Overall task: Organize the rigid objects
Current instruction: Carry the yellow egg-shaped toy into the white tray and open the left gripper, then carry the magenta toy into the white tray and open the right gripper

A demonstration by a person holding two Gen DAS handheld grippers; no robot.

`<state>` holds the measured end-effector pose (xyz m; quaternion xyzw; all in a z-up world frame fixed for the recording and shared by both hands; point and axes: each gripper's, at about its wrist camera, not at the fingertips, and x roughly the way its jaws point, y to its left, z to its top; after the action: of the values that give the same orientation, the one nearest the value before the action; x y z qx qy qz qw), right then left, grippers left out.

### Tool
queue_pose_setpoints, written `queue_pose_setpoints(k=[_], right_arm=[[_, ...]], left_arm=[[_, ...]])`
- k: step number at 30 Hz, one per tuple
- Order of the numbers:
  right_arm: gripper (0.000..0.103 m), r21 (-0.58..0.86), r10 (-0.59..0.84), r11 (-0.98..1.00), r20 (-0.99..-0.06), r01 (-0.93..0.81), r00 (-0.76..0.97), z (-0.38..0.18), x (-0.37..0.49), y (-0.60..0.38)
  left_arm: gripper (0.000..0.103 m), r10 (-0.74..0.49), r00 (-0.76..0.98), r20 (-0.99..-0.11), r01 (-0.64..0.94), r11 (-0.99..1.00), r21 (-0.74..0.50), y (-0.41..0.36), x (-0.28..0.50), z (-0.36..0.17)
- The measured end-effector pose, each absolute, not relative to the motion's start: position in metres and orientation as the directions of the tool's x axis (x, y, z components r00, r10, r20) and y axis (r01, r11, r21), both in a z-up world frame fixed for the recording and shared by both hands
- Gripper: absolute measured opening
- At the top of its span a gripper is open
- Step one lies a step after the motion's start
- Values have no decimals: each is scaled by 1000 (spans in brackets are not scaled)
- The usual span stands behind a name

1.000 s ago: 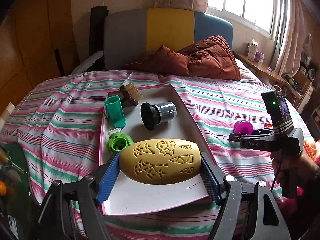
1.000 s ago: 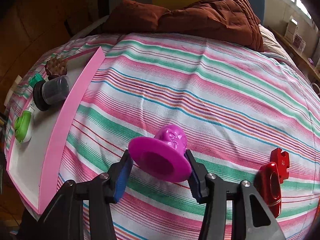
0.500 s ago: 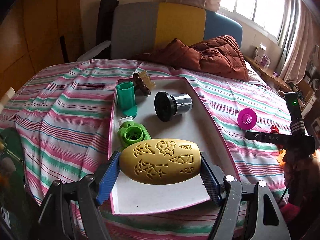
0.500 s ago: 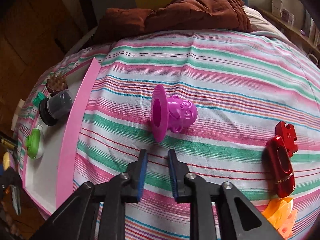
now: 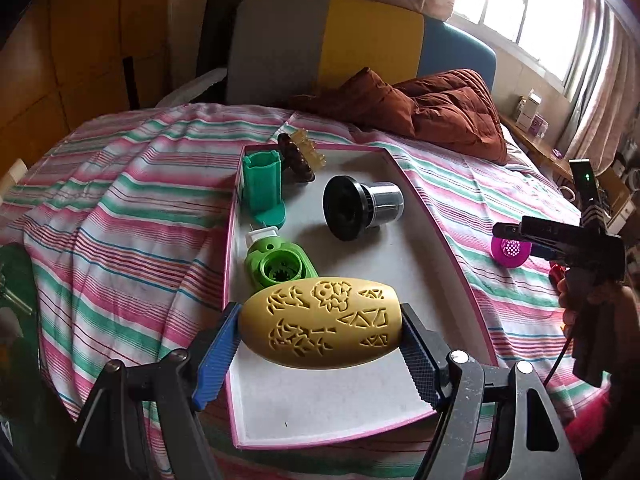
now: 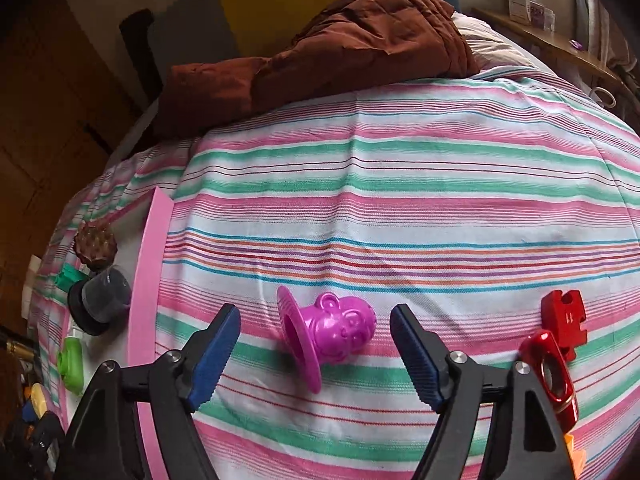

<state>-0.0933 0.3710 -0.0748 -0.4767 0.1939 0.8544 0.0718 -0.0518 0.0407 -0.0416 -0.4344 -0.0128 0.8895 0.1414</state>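
Observation:
My left gripper (image 5: 320, 330) is shut on a yellow oval carved shell (image 5: 320, 322) and holds it above the near end of the pink-rimmed white tray (image 5: 436, 224). The tray holds a green cup-shaped piece (image 5: 264, 184), a black and grey cylinder (image 5: 362, 206), a brown bristled piece (image 5: 298, 154) and a light green round piece (image 5: 278, 266). My right gripper (image 6: 316, 340) is open, its fingers either side of a magenta monkey-face mould (image 6: 328, 334) that lies on its side on the striped bedsheet. The mould also shows in the left wrist view (image 5: 510, 250).
A red metal opener (image 6: 554, 376) and a red puzzle-shaped block (image 6: 564, 318) lie right of the mould, with an orange piece (image 6: 574, 456) below them. A brown quilt (image 6: 320, 40) lies at the head of the bed. The tray's pink wall (image 6: 146, 280) stands left of the right gripper.
The right gripper let go of the magenta mould, which now lies on the sheet; its jaws closed, then opened wide around the mould. The left gripper drew back slightly, still holding the yellow shell.

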Motion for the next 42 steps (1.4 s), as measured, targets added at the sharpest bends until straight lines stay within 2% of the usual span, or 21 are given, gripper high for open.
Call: queue_pose_setpoints(k=[3,4,5,6,9,15,21,23,25,31,36,42], right_arm=[[77,257,-64,-913,-858,-318,-510,-88,-102,372],[72,235,-45,-922,-855,-308,-517,-87,-102,369],[62,222,-37,-927,-855,-301,-518,-87,-102,368],[56,212,-29,-932,-853,-295,-521,-88,-102,368],[56,192,-19,-942,-849,-274,-529,-89,-100,366],[56,101,36,-967,-853,-232,-520,-91,-99,355],[56,105,30,-968,-853,-229,-521,-92,-98,358],[56,107,26,-969,-853,-224,-521,-93,-97,358],[56,104,28,-969,-853,-223,-521,-93,-98,358],[56,84,48,-970,-853,-228,-519,-93,-98,355],[56,65,61,-973,-852,-221,-520,-93,-91,349],[56,63,64,-971,-863,-232,-502,-91,-82,343]], left_arm=[[76,274,-561,-781,-205,-960,-189,32,-60,-45],[76,278,-557,-783,-201,-960,-197,30,-61,-46],[76,278,-556,-783,-203,-959,-197,29,-61,-47],[76,277,-552,-787,-210,-959,-190,30,-62,-49],[76,268,-534,-802,-223,-960,-172,37,-69,-54],[73,295,-561,-773,-278,-947,-160,68,-92,-43],[70,285,-578,-765,-264,-952,-155,82,-118,-42],[72,295,-607,-738,-252,-952,-174,73,-113,-33],[75,267,-635,-725,-248,-959,-136,65,-104,-27],[76,183,-632,-753,-200,-977,-69,38,-78,-34],[77,186,-614,-767,-183,-979,-91,31,-56,-40],[81,193,-646,-738,-205,-976,-75,35,-36,-29]])
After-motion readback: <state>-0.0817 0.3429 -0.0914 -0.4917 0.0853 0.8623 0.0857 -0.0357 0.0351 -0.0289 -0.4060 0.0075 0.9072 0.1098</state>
